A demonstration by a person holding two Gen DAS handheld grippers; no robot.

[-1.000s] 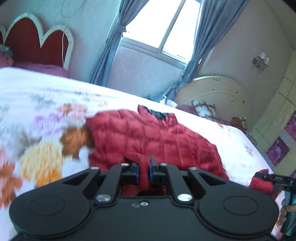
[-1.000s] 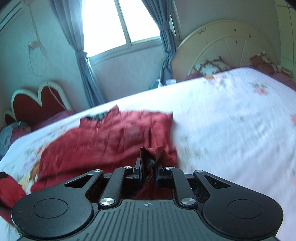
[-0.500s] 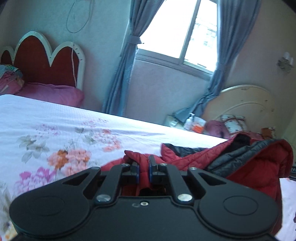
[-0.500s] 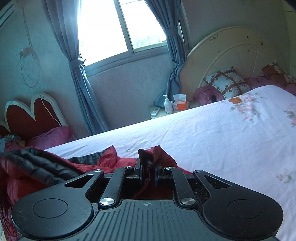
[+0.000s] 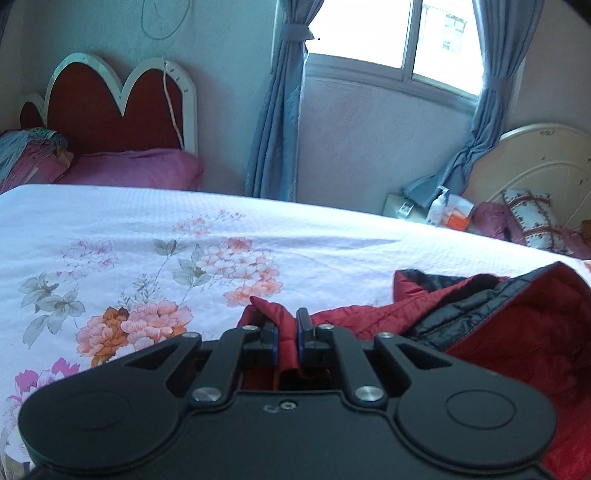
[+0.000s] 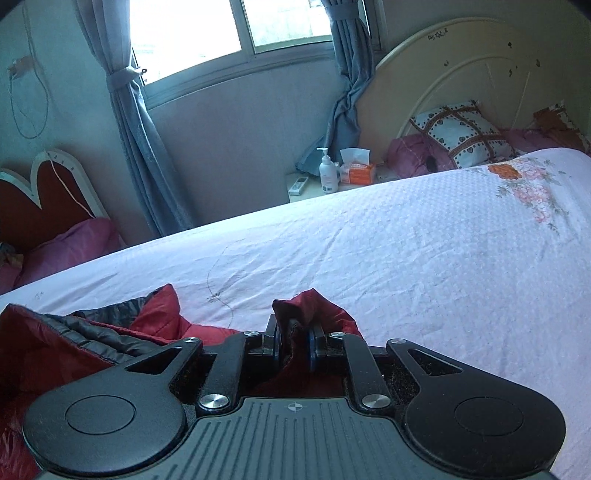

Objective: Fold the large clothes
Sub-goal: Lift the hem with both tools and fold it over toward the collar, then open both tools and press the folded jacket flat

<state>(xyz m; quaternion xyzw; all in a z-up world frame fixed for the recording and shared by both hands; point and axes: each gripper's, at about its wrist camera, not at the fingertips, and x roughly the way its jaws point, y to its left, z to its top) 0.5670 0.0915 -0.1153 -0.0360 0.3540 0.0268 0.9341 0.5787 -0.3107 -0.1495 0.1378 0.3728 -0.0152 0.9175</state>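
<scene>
The left gripper stays clamped on a pinch of the red jacket, and the right gripper likewise grips another bunched fold of it. A second ago the jacket lay spread flat across the bed; now it is folded over on itself near both grippers, its black lining turned up, with bare floral bedspread beyond it. Past the bed, the window has drawn closer than before, the curtains beside it.
</scene>
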